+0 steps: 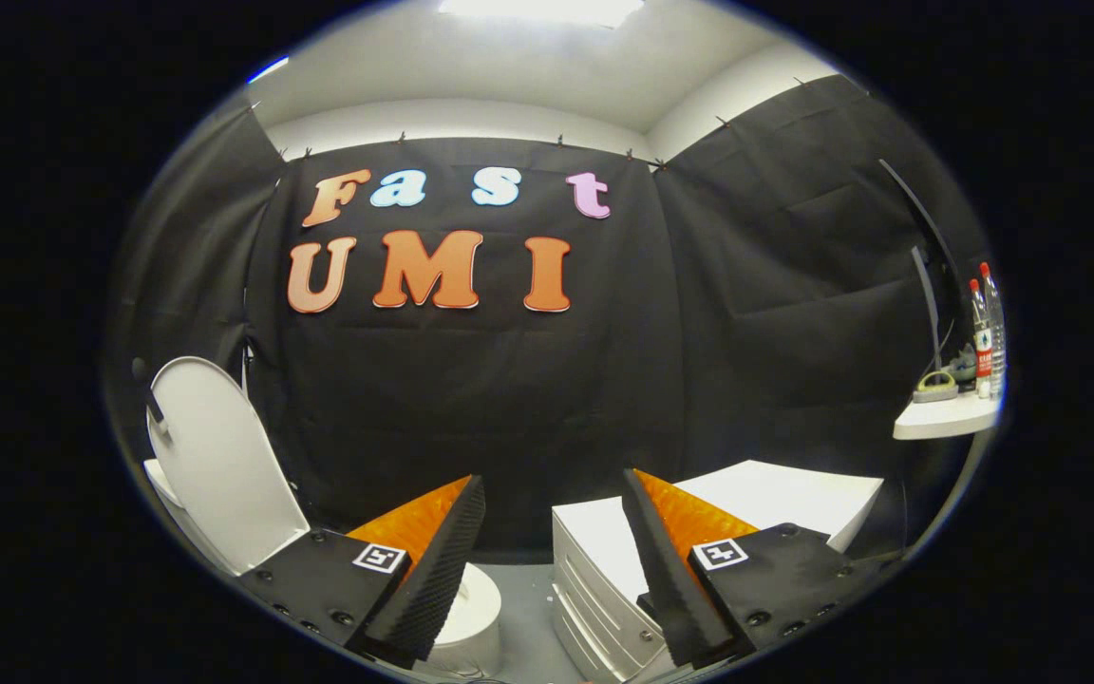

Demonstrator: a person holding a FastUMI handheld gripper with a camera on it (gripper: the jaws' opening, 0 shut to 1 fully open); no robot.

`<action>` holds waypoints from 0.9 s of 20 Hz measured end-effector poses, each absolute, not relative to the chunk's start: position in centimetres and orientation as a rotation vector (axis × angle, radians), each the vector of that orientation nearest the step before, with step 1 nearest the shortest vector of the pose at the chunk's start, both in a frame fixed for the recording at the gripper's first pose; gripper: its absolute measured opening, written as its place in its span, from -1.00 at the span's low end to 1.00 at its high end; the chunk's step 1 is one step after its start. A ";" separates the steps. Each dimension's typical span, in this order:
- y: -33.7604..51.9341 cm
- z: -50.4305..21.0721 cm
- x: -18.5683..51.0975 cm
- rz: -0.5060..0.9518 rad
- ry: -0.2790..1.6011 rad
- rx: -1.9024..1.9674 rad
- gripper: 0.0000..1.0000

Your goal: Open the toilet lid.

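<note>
We see black cloth [509, 380] covering the booth walls, clipped up along its top edge, with white wall and a ceiling light [542, 9] above it. The floor [528, 608] between the fingers is grey.

Ahead and right, a white drawer unit [604, 579] stands on the floor; its top runs behind the right finger and its ribbed front faces the gap.

The toilet [172, 494] sits off to the left, beyond the left finger. Its lid [219, 456] is already raised, standing nearly upright and leaning back toward the cloth. Nothing lies between it and the fingers.

A low white round object [476, 608] sits on the floor just behind the left fingertip; we cannot tell what it is.

Far right, a small white shelf [946, 418] carries two clear bottles [988, 328] with red caps and a small grey item we cannot identify.

Gripper [555, 570]: fingers well apart, holding nothing, touching nothing.
</note>
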State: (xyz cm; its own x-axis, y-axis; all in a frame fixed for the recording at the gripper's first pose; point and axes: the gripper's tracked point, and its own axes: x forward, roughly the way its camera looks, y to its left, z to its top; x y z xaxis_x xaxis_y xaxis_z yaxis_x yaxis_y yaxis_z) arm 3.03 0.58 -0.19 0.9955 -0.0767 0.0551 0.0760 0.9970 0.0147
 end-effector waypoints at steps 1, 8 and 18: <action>0.9 -0.7 3.1 -0.075 -0.045 0.016 0.88; 2.2 -1.1 3.5 -0.054 -0.025 -0.001 0.88; 1.9 -2.2 3.8 -0.062 0.021 0.018 0.88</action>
State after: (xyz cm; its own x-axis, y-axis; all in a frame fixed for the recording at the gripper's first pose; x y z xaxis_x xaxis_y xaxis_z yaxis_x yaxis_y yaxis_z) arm 3.80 1.92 -2.19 0.9978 -0.0622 -0.0213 0.0626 0.9979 0.0175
